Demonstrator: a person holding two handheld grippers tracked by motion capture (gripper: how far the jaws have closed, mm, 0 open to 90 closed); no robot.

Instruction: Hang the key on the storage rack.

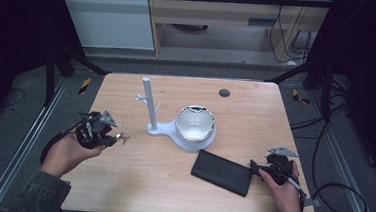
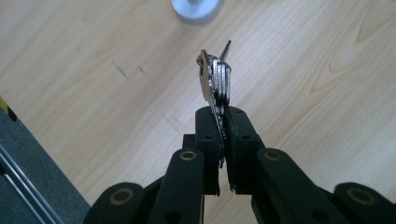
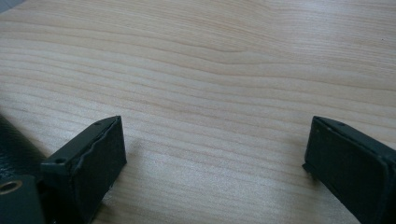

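1. Nearest, at the right front of the table (image 1: 120, 186): right gripper (image 1: 265, 170) resting low in a hand, jaws spread wide with nothing but bare wood between them in the right gripper view; parked and idle by the look of it, presumably kept out of the way.
2. Just beside those jaws: flat black pouch (image 1: 223, 172) lying on the wood, its dark edge at the lower left corner of the right gripper view (image 3: 14, 144); apart from the pads, not gripped.
3. Over at the left: left gripper (image 1: 118, 137) held up off the surface, jaws clamped tight on a bunch of keys (image 2: 215, 81). Pinched by the blades, with the ring end and bows sticking out past the tips, likely so the ring stays free to slip over something.
4. Farther in, mid-table: white stand (image 1: 151, 111), an upright post with short side pegs, on a white base that also carries a round bowl (image 1: 195, 123).
5. Judged from the grip and the pegs: keys probably bound for a peg, with the carry across yet to be done.
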